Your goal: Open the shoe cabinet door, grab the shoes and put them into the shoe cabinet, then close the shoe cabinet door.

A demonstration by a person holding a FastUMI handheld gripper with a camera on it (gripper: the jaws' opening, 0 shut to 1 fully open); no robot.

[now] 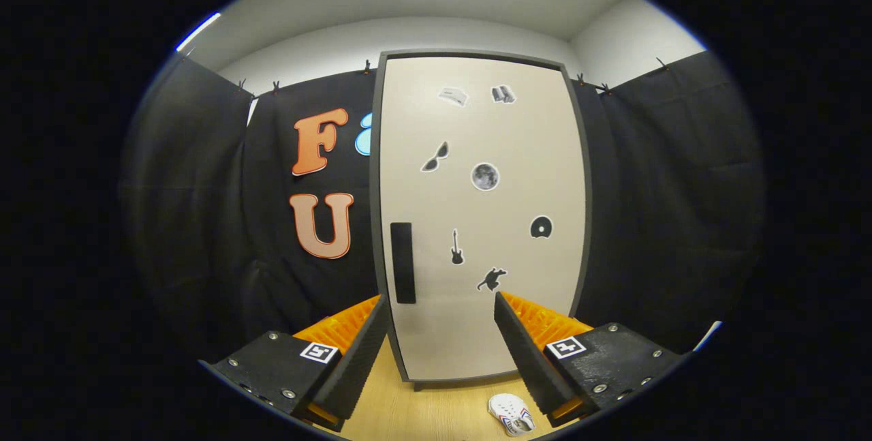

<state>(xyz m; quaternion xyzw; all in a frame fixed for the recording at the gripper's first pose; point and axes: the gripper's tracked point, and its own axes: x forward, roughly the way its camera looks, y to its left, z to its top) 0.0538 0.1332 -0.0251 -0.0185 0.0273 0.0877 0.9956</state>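
Gripper view shows your gripper (441,318) with fingers spread wide and empty, squared to the closed shoe cabinet door (480,216); its handle (402,262) comes first, while the shoe (511,414) waits on the floor below.

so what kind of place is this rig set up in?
Likely a staged recording booth, not a home: black cloth clipped up as walls, a lone shoe cabinet with its door shut, one shoe on the wooden floor. The gripper is open, holding nothing.

Tall pale shoe cabinet (477,223) upright, door (490,332) shut, dark handle (402,262); white shoe (511,415) on floor before it.
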